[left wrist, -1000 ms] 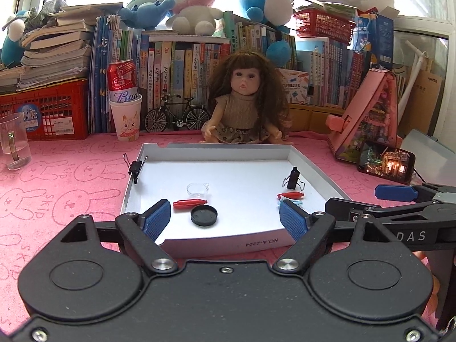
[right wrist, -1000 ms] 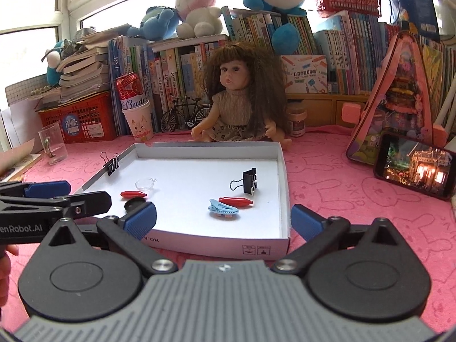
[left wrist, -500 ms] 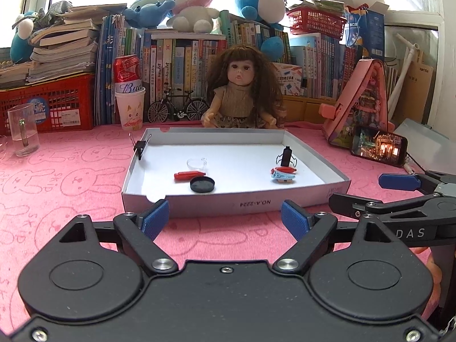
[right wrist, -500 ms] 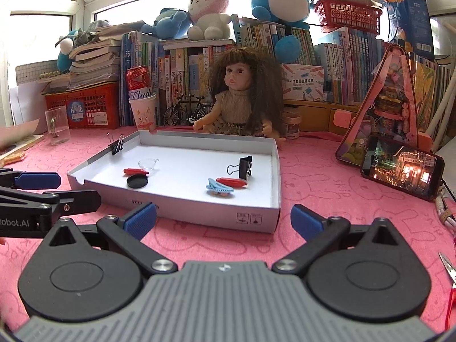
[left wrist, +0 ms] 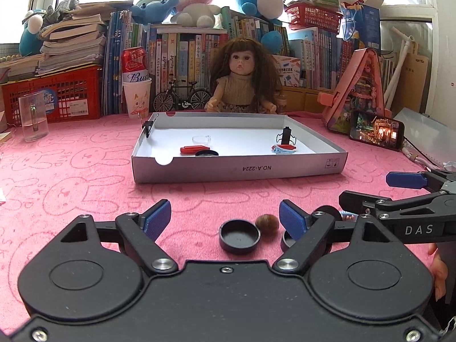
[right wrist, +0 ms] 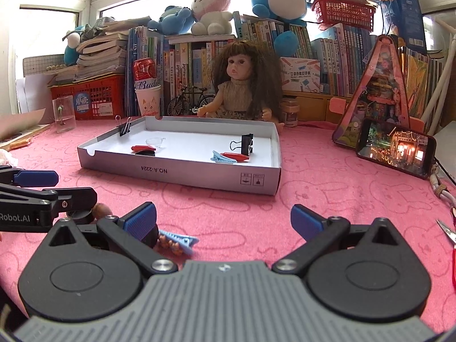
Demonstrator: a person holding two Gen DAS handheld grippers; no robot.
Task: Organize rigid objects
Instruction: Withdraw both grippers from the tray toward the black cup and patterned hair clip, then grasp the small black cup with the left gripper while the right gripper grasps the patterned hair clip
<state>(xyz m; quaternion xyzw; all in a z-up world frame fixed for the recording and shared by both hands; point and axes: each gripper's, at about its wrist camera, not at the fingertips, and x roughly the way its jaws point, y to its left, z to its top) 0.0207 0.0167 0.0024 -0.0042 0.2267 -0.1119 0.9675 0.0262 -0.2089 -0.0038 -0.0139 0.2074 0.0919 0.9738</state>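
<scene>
Now both grippers have pulled back from the white tray (left wrist: 236,168) and come lower, toward the near edge of the tabletop (left wrist: 71,171). A second ago the tray floor filled the lower part of both views; at this moment the tray's front wall is seen from outside, and loose things on the pink cloth in front of it have come into view.

The left gripper (left wrist: 225,216) has its jaws wide and holds nothing. Between them lie a black round cap (left wrist: 239,236) and, just beside it, a small brown ball (left wrist: 266,223). A second dark cap is partly hidden behind the right finger.

The right gripper (right wrist: 222,223) also has its jaws wide and empty. A light blue hair clip (right wrist: 179,240) lies on the cloth just beside its left finger.

Inside the tray there already rest a red clip, a black cap, a clear small dish, a binder clip (right wrist: 246,144), and a blue clip with a red one near the right wall. Another binder clip is clamped on the left wall.

I judge that the retreat means a new pick is beginning: the sorted things stay in the tray, and the cap, the ball and the blue hair clip are not yet collected. The cap looks like the nearest target for the left gripper.
</scene>
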